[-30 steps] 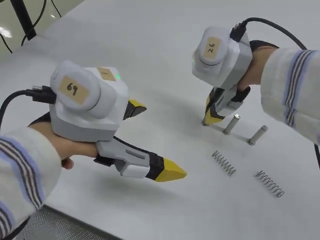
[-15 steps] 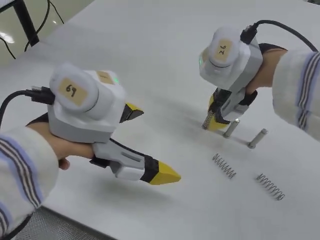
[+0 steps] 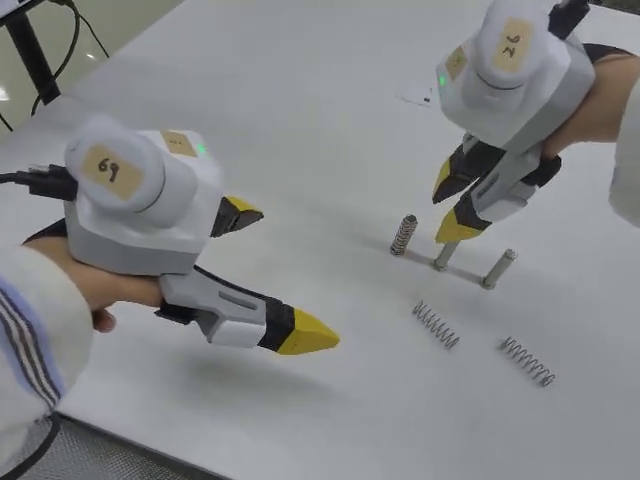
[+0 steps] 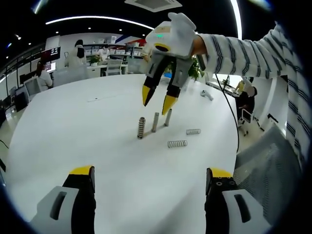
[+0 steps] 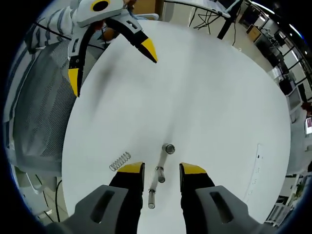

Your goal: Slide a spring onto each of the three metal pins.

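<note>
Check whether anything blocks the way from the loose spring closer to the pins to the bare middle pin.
Nothing visible does. The spring lies flat on the table with only bare surface between it and the middle pin. The right gripper hangs open just above that pin.

The white bench (image 3: 300, 100) is lit brightly and evenly from overhead. Curved ceiling light strips (image 4: 97, 20) are burnt out to pure white in the left gripper view. A soft, pale shadow is cast under the left gripper (image 3: 285, 272). Lines are bent strongly towards the edges of both gripper views, where the far room is rendered dim and soft.
</note>
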`<state>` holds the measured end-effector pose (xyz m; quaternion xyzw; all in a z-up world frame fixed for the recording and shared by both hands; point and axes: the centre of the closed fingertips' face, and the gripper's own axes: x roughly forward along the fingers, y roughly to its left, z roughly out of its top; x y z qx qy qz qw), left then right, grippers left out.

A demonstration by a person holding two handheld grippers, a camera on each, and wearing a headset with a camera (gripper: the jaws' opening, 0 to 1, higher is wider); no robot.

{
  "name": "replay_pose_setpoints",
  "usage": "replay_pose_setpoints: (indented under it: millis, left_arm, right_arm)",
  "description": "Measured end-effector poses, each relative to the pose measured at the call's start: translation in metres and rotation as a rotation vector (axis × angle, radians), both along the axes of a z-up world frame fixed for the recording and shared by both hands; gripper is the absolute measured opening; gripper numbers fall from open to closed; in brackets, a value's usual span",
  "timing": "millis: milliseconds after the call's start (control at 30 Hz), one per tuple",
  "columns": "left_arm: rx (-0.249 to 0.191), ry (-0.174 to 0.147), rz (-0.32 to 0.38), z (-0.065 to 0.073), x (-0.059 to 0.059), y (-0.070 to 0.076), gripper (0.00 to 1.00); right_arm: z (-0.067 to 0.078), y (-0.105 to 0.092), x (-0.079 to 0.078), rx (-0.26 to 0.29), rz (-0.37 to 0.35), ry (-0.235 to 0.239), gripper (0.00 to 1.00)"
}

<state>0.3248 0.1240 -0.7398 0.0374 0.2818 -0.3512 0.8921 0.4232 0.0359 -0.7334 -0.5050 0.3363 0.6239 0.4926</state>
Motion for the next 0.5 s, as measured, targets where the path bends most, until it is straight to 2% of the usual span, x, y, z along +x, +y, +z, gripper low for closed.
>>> replay_pose_setpoints:
  millis: [133,200,233,333,500]
  left_arm:
    - [-0.010,0.009,-0.009,0.001,-0.002,-0.002,0.89]
    - [-0.008,0.008,-0.009,0.001,-0.002,-0.002,0.91]
    - [-0.010,0.007,-0.007,0.002,-0.002,-0.002,0.92]
    - [-0.009,0.006,-0.012,0.003,-0.003,-0.002,0.91]
    - [-0.011,-0.001,-0.018,0.007,-0.002,-0.001,0.91]
  right_arm:
    - [0.016,-0.004,-0.007,0.054,-0.052,0.004,0.25]
    - [0.023,-0.005,-0.009,0.100,-0.089,0.005,0.25]
    - [0.027,-0.008,-0.016,0.113,-0.099,0.005,0.26]
    - [0.032,-0.014,-0.020,0.148,-0.140,0.007,0.27]
    - [0.034,-0.026,-0.029,0.179,-0.194,0.005,0.29]
